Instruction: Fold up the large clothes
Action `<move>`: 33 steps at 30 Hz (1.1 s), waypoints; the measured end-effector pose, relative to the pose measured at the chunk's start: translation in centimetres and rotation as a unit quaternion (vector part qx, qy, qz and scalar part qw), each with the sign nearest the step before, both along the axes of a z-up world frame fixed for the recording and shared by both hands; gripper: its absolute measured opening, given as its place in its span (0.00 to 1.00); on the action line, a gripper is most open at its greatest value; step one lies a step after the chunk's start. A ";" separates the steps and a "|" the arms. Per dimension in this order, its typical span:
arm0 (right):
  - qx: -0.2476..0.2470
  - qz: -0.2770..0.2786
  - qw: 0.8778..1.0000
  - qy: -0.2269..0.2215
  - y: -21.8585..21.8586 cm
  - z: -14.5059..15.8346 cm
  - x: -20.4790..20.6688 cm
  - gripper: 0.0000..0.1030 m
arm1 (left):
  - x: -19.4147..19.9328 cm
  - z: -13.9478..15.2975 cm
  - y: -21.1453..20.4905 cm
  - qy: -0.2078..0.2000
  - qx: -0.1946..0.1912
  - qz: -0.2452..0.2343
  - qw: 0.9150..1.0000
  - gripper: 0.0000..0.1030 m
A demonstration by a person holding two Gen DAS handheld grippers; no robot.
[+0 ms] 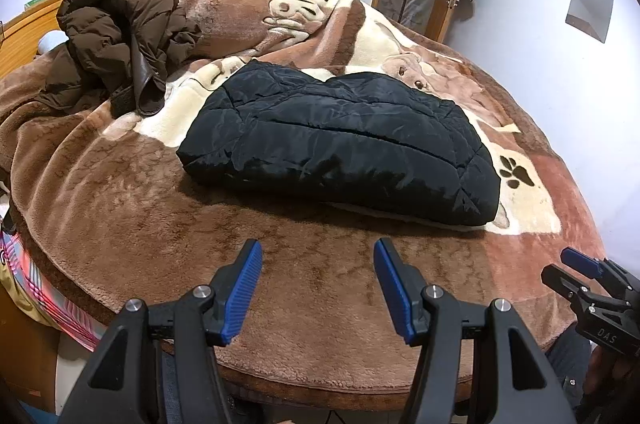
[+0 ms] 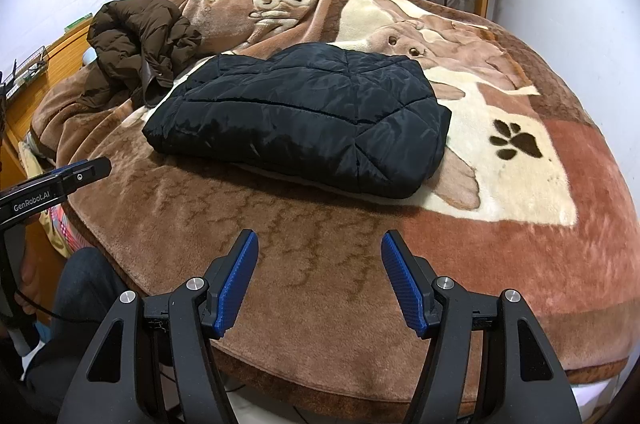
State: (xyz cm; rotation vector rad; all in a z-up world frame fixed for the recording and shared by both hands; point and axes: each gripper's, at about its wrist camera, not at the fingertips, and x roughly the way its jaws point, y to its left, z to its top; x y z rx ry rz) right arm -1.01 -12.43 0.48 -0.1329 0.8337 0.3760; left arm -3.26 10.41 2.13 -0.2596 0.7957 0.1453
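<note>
- My left gripper [image 1: 318, 288] hangs low in the left wrist view, blue pads apart and nothing between them; my right gripper [image 2: 320, 284] shows the same in its own view, jaws spread over bare blanket [image 2: 320, 232].
- The black quilted jacket [image 1: 340, 144] lies mid-frame in both views, already in a compact rectangle, flat on the blanket and well clear of both grippers.
- I judge it light and puffy, with a slick, shiny shell; pads could slide off, so I'd pinch a stitched edge or corner, not the padded middle.
- The brown puffer coat [image 1: 120, 36] is heaped in the upper left, crumpled and unfolded, probably next. It looks bulkier and soft; I'd go for its collar or hem.
- The plush blanket will drag on the fabric.
</note>
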 end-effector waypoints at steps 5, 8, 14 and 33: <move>0.000 -0.001 1.000 0.001 0.2 0.0 -0.1 0.62 | 0.0 0.0 0.1 0.001 -0.001 -0.001 1.000 0.58; 0.000 -0.001 1.000 0.001 0.2 0.0 -0.1 0.62 | 0.0 0.0 -0.1 0.006 0.009 0.005 1.000 0.58; 0.000 -0.001 1.000 0.001 0.2 0.0 -0.1 0.62 | 0.1 -0.2 0.0 0.012 0.012 0.011 1.000 0.58; 0.001 -0.003 1.000 0.005 0.4 -0.4 -0.2 0.62 | 0.1 -0.3 -0.2 0.013 0.029 0.019 0.999 0.59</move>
